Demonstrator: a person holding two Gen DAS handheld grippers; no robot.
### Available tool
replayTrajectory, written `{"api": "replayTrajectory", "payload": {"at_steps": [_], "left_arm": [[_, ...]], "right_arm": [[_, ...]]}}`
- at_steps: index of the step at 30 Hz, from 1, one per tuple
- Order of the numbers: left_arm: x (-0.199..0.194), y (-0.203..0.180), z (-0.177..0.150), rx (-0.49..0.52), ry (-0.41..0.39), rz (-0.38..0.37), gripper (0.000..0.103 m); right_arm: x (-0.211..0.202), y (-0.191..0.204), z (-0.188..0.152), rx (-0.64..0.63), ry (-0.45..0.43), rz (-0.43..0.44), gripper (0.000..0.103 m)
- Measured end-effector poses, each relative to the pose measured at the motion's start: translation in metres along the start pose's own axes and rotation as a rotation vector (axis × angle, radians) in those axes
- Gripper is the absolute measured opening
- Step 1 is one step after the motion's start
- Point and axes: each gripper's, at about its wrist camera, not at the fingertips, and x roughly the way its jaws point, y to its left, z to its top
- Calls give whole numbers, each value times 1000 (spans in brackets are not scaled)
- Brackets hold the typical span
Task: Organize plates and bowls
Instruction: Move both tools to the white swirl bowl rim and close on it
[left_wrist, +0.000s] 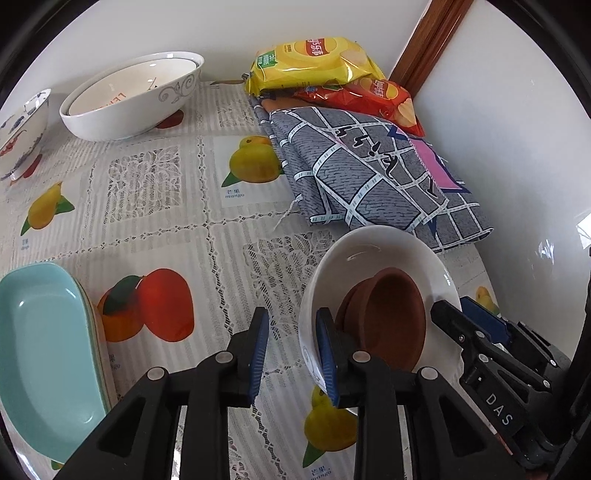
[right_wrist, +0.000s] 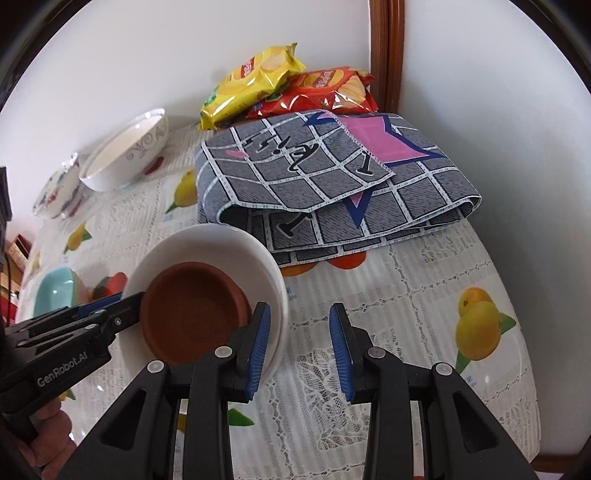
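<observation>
Left gripper (left_wrist: 291, 354) jaws opening, white bowl's rim between the pads but not pinched. Right gripper (right_wrist: 300, 347) narrow, empty, beside the bowl. White ceramic bowl (right_wrist: 236, 247) centre-left, holding brown clay saucers (right_wrist: 192, 306). Teal oval dishes (left_wrist: 44, 347) lower left; large white bowls (left_wrist: 133, 96) upper left.

Near corner of the worktop (right_wrist: 424, 288): small clay saucer (right_wrist: 188, 306) inside a tilted shallow bowl (right_wrist: 236, 251). Left tool (left_wrist: 291, 354) astride that bowl's near rim, one finger outside, one inside against the saucer; right tool (right_wrist: 300, 347) just beside the bowl's other side, one finger at its rim. Behind the bowl: folded cloth (right_wrist: 332, 177), with two crisp packets (right_wrist: 291, 88) stacked behind it in the wall corner. Far left along the wall: two nested bowls (left_wrist: 133, 96), then a patterned bowl (left_wrist: 22, 129) further left. Near left edge: stacked oval dishes (left_wrist: 44, 343).
</observation>
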Motion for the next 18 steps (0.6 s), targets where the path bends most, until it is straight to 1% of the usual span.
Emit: {"api": "replayTrajectory", "payload": {"at_steps": [3, 7, 9, 12, 14, 17, 18], "left_arm": [[5, -3, 2, 16, 5, 26, 28], [10, -3, 3, 20, 17, 40, 30], [13, -2, 3, 19, 25, 59, 34], [16, -3, 3, 29, 28, 72, 36], [17, -3, 3, 33, 32, 80, 37], [20, -1, 4, 28, 33, 75, 38], [21, 0, 5, 27, 34, 74, 39]], "right_arm": [[6, 3, 0, -20, 19, -10, 33], [15, 2, 2, -12, 52, -17, 33], [18, 1, 3, -8, 66, -17, 34], [21, 2, 4, -11, 78, -28, 37], [22, 4, 5, -24, 79, -54, 38], [24, 6, 5, -36, 80, -74, 39], [23, 6, 6, -36, 79, -76, 41]]}}
